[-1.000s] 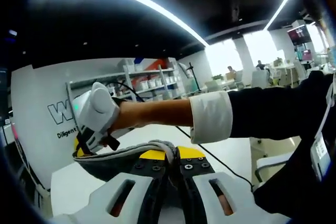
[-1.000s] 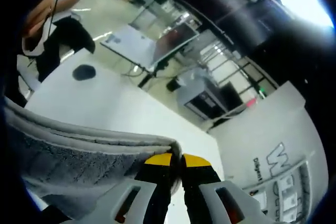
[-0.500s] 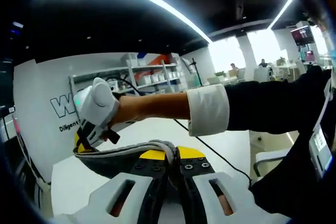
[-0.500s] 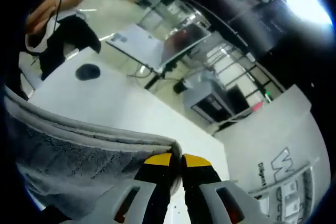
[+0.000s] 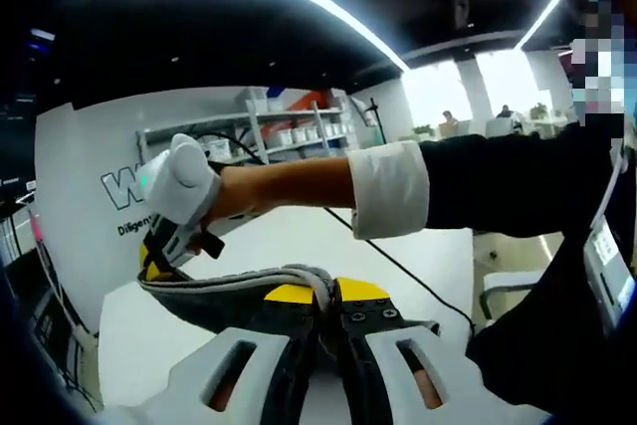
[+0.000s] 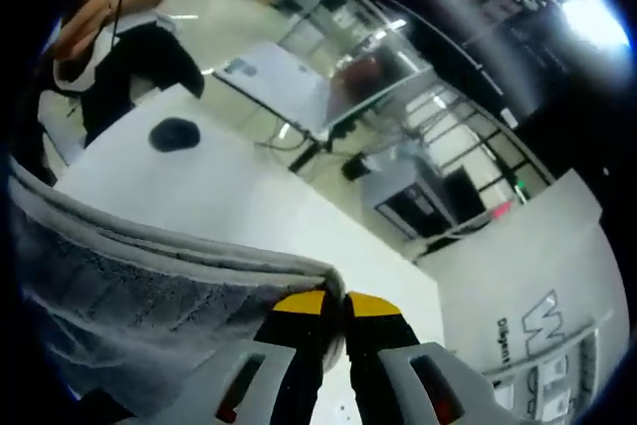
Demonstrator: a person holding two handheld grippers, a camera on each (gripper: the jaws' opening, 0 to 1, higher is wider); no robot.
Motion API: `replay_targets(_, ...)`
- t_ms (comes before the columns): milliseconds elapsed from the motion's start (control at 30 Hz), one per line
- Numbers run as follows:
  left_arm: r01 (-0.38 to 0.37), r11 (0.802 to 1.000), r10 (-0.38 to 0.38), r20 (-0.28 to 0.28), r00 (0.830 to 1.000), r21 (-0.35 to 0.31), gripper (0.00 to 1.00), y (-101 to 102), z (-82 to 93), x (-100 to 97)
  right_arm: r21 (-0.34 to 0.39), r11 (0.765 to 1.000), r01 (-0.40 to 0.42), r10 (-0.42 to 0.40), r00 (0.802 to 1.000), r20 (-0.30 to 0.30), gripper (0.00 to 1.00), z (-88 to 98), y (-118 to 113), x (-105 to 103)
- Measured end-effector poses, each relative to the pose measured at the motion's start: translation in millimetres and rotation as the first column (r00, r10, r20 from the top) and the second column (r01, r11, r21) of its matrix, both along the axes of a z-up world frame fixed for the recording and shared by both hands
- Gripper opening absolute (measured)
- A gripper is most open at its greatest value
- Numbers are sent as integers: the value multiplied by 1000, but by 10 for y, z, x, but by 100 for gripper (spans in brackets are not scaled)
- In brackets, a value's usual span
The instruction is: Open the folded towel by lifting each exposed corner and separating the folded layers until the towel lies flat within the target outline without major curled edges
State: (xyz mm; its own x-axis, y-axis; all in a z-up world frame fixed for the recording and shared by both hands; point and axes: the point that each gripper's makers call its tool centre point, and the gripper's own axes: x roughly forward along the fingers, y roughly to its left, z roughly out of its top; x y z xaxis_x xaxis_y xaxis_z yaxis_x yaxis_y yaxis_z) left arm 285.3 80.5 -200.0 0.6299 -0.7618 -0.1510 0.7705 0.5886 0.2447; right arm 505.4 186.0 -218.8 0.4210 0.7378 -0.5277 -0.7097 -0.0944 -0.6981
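left claw [image 5: 324,291]: pinching the grey towel [image 5: 214,298] edge
right claw [image 6: 334,301]: pinching towel (stretched taut above the white worktop [image 6: 199,196])

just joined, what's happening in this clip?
A person is unfolding a grey towel with two handheld grippers. The left gripper and the right gripper are each shut on an edge of the towel, holding it up above the white table. In the left gripper view the person's arm reaches across to the other gripper, with the towel stretched between the two. The towel is not yet laid flat.
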Motion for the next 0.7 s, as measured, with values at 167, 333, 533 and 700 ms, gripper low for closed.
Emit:
replay_targets(167, -17, 1000, 16, -19, 1000, -10, 5, 131, -67, -11, -2, 1000, -2, 2, 1000, -9, 2, -65, 61, 5)
replay_targets(333, -22, 999, 20, -43, 999, -33, 5, 226, -131, -6, 10, 1000, -4, 4, 1000, -29, 2, -136, 115, 18)
replay_targets(533, -45, 997, 41, -58, 997, -69, 5, 369, -195, 13, 16, 1000, 11, -10, 999, -38, 2, -208, 129, 60)
replay_targets(700, -77, 993, 70, -77, 995, -93, 5, 518, -274, 7, 24, 1000, 19, -18, 999, -41, 2, -265, 147, 91)
